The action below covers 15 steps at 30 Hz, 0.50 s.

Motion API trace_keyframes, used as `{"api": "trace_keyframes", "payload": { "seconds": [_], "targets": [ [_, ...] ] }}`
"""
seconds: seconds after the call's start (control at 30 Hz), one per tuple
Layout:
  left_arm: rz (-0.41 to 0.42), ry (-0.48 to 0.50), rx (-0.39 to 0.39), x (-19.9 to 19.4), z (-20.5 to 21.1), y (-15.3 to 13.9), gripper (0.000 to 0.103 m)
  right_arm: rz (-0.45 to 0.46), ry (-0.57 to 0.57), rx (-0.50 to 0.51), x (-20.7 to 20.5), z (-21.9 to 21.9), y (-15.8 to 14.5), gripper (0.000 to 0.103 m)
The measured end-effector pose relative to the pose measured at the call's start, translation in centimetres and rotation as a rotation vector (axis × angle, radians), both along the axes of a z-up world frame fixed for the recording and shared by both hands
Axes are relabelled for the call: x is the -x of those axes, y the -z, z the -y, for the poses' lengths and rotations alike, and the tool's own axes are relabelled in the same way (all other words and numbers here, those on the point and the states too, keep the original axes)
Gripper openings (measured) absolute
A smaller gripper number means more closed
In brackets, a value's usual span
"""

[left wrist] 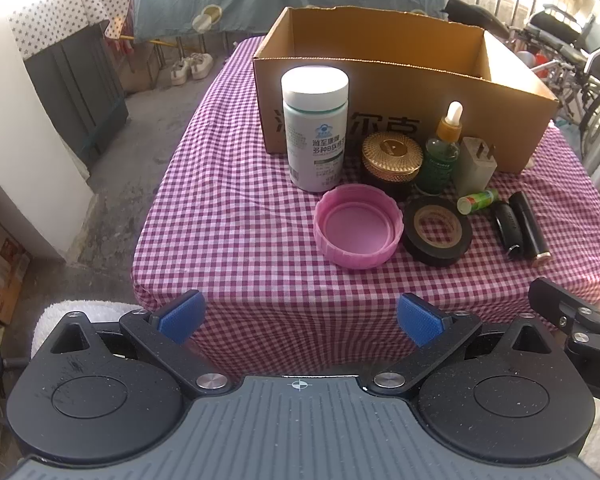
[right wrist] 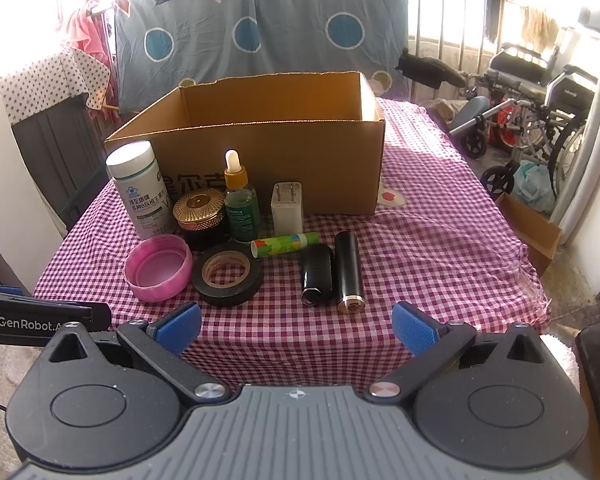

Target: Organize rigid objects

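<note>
1. Rigid small items lay grouped on the purple-and-white checked tablecloth (right wrist: 420, 240) just in front of the open brown cardboard box (right wrist: 284, 160), all of them outside it.
2. At the group's ten o'clock stood a tall white plastic supplement bottle with a white cap (right wrist: 140, 188); at its three o'clock sat a low dark jar with a ribbed gold lid (right wrist: 199, 210), then a green glass dropper bottle with an amber collar and white bulb (right wrist: 240, 204), then a white plastic plug adapter (right wrist: 287, 208) standing upright with its prongs up.
3. Toward six o'clock from those lay an upturned pink plastic lid (right wrist: 159, 268), and just beside it, at its three o'clock, a flat roll of black electrical tape (right wrist: 228, 274).
4. A small green printed tube (right wrist: 284, 245) lay on its side at the tape's one o'clock, near the adapter's base.
5. Two black cylinders lay side by side at the tube's five o'clock: a short glossy one (right wrist: 317, 276) and a longer one with a gold end (right wrist: 350, 272).
6. The right gripper (right wrist: 296, 326) hung over the table's near edge with jaws spread wide and nothing between them.
7. The left gripper (left wrist: 300, 322) was likewise released and empty, the pink lid at its twelve o'clock.
8. A wheelchair (right wrist: 540, 108) stood beyond the table at two o'clock.
</note>
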<state>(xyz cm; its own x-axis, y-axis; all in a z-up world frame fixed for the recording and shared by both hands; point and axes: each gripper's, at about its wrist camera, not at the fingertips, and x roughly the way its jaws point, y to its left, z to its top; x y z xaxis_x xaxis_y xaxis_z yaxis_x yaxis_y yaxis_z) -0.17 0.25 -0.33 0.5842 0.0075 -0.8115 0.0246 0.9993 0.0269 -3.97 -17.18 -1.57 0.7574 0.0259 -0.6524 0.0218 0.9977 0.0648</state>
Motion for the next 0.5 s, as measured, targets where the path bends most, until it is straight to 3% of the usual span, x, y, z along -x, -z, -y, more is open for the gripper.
{"api": "trace_keyframes", "payload": {
  "seconds": [0.5],
  "targets": [
    [0.001, -0.004, -0.002, -0.08, -0.06, -0.07, 0.103, -0.002, -0.008, 0.003, 0.06, -0.35, -0.20, 0.103]
  ]
}}
